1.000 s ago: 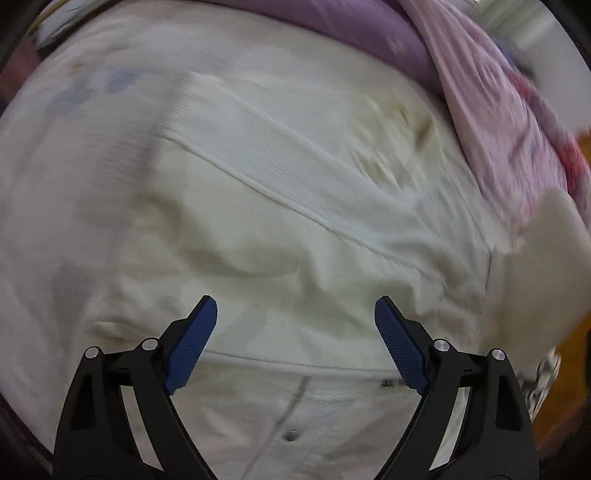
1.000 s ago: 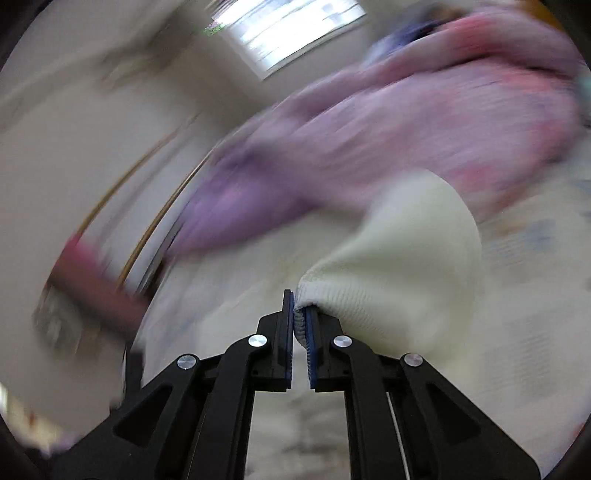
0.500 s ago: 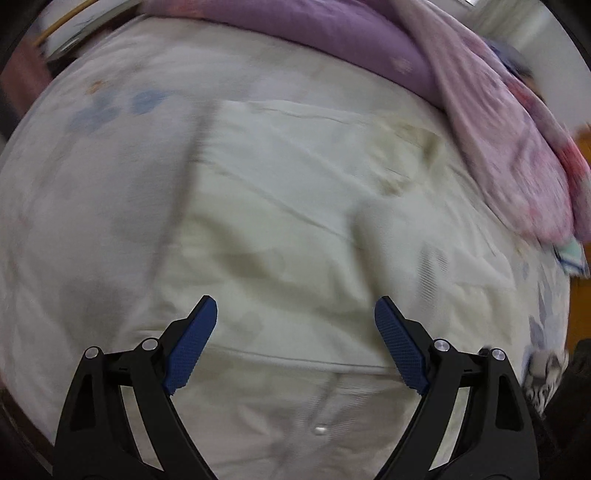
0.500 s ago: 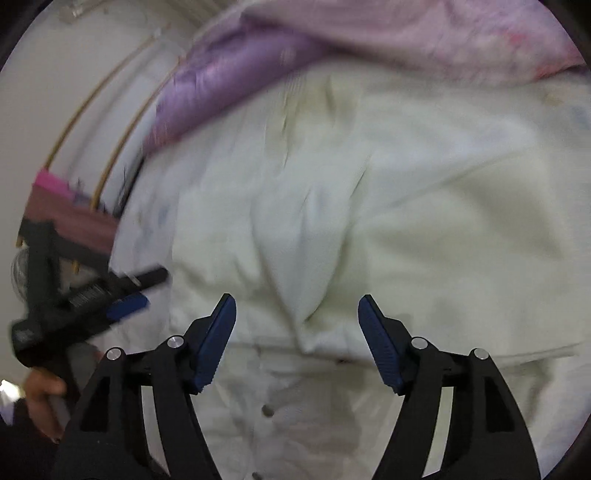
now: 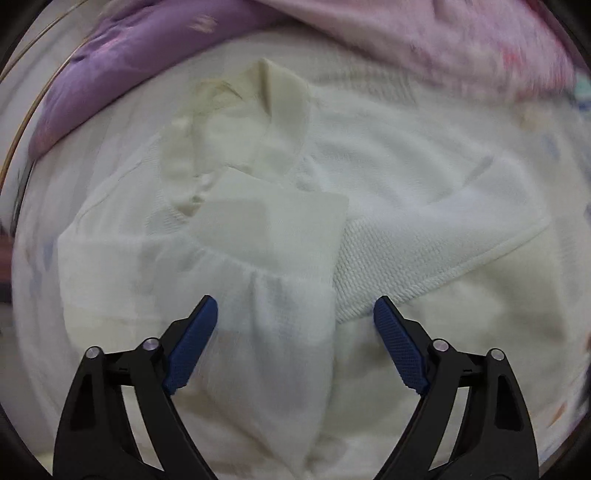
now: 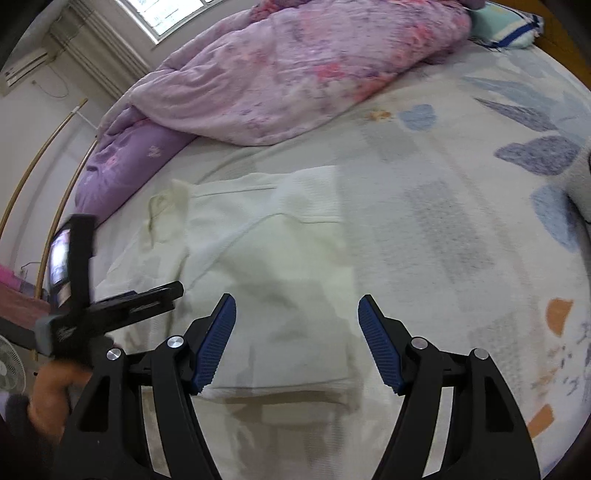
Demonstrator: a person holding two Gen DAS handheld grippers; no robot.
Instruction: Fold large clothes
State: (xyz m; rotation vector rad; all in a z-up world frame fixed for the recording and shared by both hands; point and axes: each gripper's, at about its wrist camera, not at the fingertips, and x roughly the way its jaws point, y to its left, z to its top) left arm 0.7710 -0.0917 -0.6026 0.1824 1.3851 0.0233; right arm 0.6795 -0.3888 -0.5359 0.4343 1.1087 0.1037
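A cream knit sweater point(image 5: 406, 192) lies flat on the bed, its collar point(image 5: 258, 110) toward the far side and a sleeve with ribbed cuff point(image 5: 280, 229) folded across the chest. My left gripper point(image 5: 295, 347) is open just above the folded sleeve, touching nothing. In the right wrist view the sweater point(image 6: 266, 251) lies folded narrow at centre left. My right gripper point(image 6: 295, 343) is open and empty above its near hem. The left gripper's body point(image 6: 110, 302) shows at the left edge, over the sweater's left side.
A purple and pink quilt point(image 6: 280, 74) is bunched along the far side of the bed. The bedsheet point(image 6: 461, 221) has blue and orange leaf prints. A light pillow point(image 6: 506, 26) lies at the far right corner. A window and wall are behind.
My right gripper let go of the sleeve cuff, which now lies folded across the chest, and pulled back open. My left gripper moved in closer over the sweater, still open.
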